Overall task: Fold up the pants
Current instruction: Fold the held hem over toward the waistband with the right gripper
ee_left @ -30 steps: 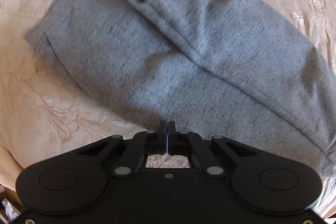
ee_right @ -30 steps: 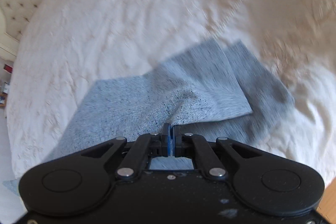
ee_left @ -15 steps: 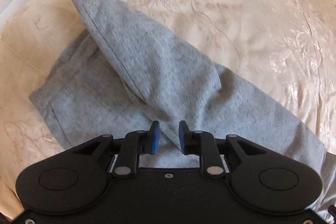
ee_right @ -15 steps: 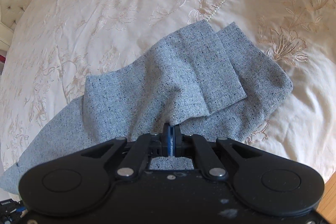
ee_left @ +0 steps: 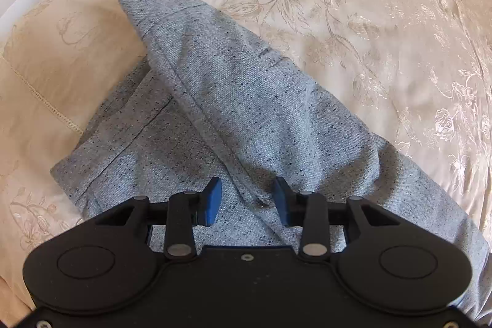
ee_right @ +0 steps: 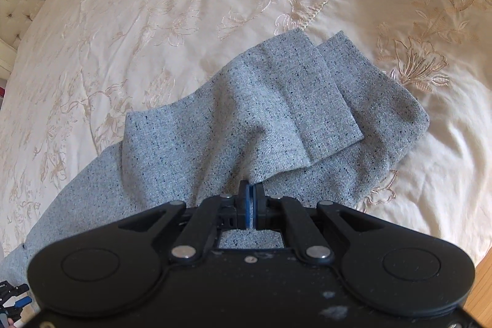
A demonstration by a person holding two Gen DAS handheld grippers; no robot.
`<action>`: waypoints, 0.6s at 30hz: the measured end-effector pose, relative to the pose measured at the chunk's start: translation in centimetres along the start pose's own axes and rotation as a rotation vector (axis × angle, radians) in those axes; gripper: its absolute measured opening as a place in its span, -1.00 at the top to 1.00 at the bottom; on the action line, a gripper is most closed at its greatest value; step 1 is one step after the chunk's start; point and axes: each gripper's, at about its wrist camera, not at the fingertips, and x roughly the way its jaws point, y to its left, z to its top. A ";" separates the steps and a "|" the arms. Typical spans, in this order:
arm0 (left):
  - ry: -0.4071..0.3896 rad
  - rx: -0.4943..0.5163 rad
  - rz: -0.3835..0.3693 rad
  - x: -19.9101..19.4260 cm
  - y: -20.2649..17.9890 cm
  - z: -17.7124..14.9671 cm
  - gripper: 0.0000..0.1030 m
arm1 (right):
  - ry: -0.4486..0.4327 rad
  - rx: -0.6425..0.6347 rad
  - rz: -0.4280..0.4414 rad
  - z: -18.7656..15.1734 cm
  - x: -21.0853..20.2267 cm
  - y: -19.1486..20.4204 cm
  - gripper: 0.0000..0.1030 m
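The left gripper (ee_left: pixel 247 199), pressed together a second ago, is opening and has let go of the grey pants (ee_left: pixel 233 100), which lie folded over on the cream bedspread (ee_left: pixel 384 29). The right gripper (ee_right: pixel 252 202) stays pinching the pants' edge, so this fold looks laid.

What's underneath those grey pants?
The pants lie on a cream embroidered bedspread. One folded-over layer covers another; whatever lies under the cloth is hidden.
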 end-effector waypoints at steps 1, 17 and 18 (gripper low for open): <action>0.007 0.003 -0.008 0.1 -0.1 0.0 0.08 | -0.001 0.001 -0.001 0.0 0.0 0.0 0.95; -0.148 -0.063 -0.211 -6.2 -3.0 5.0 0.76 | -0.080 -0.005 0.017 2.1 -2.3 1.9 0.95; -0.178 -0.065 -0.235 -7.6 -3.2 5.6 0.76 | -0.101 -0.024 0.033 3.0 -2.8 2.6 0.96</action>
